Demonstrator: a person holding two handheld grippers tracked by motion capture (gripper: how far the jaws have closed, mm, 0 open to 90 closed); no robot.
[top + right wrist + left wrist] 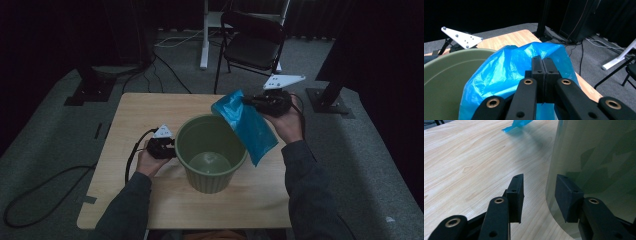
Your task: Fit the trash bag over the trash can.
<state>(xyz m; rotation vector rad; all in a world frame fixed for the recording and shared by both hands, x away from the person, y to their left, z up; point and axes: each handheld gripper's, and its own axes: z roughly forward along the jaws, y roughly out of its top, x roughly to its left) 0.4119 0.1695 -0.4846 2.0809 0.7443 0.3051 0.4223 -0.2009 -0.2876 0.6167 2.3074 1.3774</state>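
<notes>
Right gripper, upper right of centre, pinches a blue bag over the green bucket. Left gripper, jaws spread, sits at the bucket's left wall on the table

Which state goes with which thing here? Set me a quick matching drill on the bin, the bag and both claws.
1. green bin
2. blue bag
3. left claw
4. right claw

a. shut on the plastic
b. standing upright on the table
c. jaws apart, beside the bin's wall
d. hanging over the bin's rim

Pairs: 1-b, 2-d, 3-c, 4-a
</notes>
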